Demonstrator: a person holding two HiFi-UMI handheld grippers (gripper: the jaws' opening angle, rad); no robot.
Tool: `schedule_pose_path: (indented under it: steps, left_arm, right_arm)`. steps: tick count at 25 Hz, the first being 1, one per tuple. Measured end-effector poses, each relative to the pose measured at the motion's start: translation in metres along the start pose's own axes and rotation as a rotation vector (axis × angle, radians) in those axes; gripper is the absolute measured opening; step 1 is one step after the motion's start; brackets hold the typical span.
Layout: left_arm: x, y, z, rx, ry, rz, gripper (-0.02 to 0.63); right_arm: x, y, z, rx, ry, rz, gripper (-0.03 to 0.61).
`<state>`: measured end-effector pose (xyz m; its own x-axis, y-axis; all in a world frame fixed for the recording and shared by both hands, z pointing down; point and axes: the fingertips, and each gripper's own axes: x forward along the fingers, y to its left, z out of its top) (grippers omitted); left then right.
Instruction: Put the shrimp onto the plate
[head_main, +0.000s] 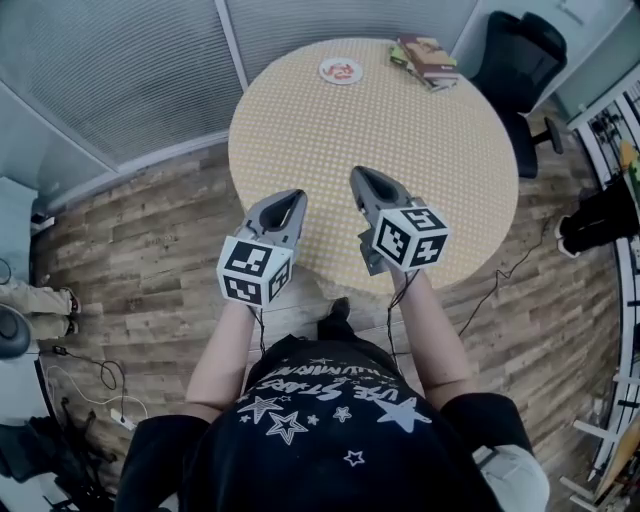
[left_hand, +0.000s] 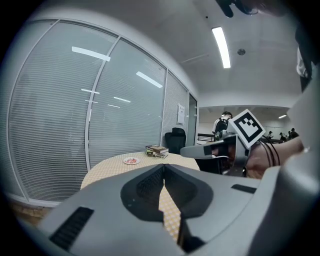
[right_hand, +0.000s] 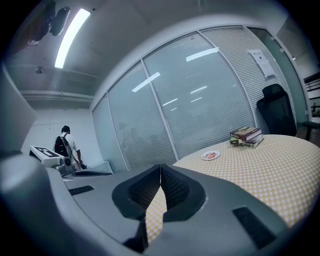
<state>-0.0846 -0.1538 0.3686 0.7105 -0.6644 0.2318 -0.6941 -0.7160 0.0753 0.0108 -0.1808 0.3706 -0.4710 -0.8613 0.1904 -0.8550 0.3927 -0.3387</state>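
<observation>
Head view, contents as found: round table under a yellow-and-white checked cloth (head_main: 300, 130); small white round plate (head_main: 324, 70) at the table's far edge, well apart from both tools; red-orange patch (head_main: 343, 72) lying on that plate, probably the shrimp, though too small to confirm; no loose shrimp shows anywhere on the cloth. Stack of hardback books (head_main: 425, 58) near the plate on its right; black office chair (head_main: 520, 50) beyond the table. Grey two-jaw left gripper (head_main: 296, 198) with its marker cube, held over the near edge of the table, jaws pressed together tip to tip, nothing between them; the left gripper view shows the same meeting line (left_hand: 164, 167). Grey two-jaw right gripper (head_main: 361, 178), just beside the left one, likewise closed on nothing, as seen in the right gripper view (right_hand: 160, 167). Hazards, as judged: the reach to the far edge is long, so a tool arriving low could nudge the light plate and slide it toward the rim or against the books. Jaws not spread in time would push the shrimp rather than take it. A small, slick piece could squirt out of a hard pinch. If the patch is already the shrimp, handling it risks knocking it off the plate.
</observation>
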Motion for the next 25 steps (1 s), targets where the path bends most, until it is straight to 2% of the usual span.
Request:
schedule_pose_path:
  steps: [8, 18, 25]
  left_arm:
    - [-0.057, -0.002, -0.011, -0.009, -0.017, -0.034, 0.009]
    - [-0.088, -0.047, -0.029, -0.004, -0.016, -0.149, 0.009]
    - [-0.104, -0.087, -0.042, 0.010, 0.004, -0.159, 0.009]
  right_arm:
    - [-0.039, 0.047, -0.023, -0.009, -0.009, -0.060, 0.028]
    - [-0.109, 0.066, -0.055, 0.022, -0.006, -0.187, 0.028]
    - [-0.153, 0.067, -0.063, 0.019, -0.029, -0.191, 0.028]
